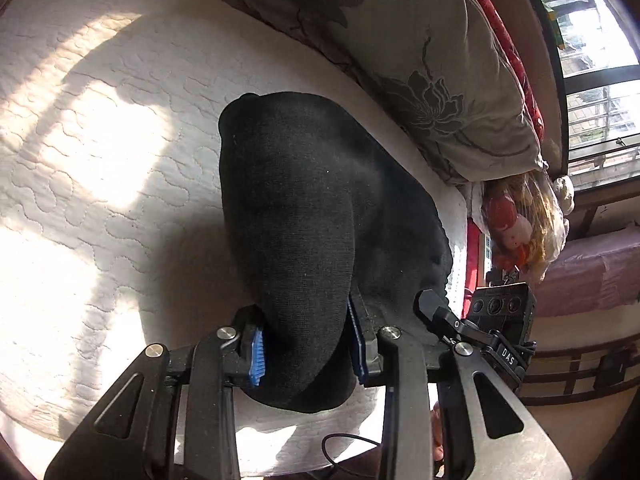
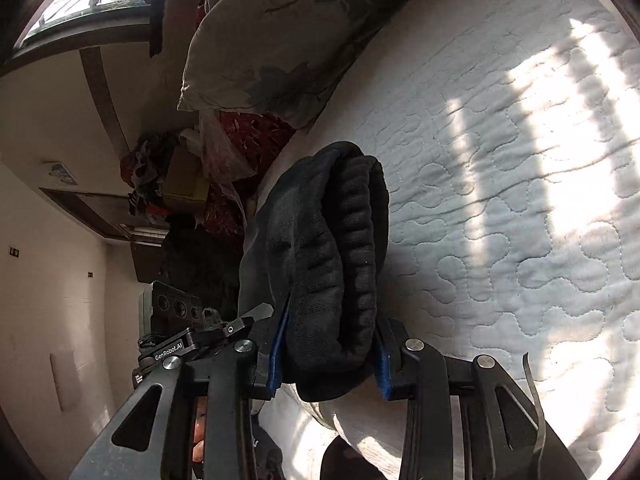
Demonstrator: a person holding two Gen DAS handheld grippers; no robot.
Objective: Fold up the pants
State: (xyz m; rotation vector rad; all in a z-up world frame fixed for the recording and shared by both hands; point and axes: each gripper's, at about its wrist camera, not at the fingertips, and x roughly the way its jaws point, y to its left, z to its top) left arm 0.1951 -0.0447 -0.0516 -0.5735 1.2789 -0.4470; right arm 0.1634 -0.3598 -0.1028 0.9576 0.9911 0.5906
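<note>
The black pants lie folded in a thick bundle on the white quilted mattress. My left gripper is shut on one end of the bundle, its blue pads pressed into the cloth. My right gripper is shut on the other end of the pants, where the ribbed waistband is doubled over. The right gripper also shows in the left wrist view at the bundle's right edge. The left gripper's body shows in the right wrist view at the lower left.
A grey flowered pillow lies along the far side of the mattress, with red bedding and a plastic bag of toys beyond it. The mattress edge is close under the grippers. A window is behind.
</note>
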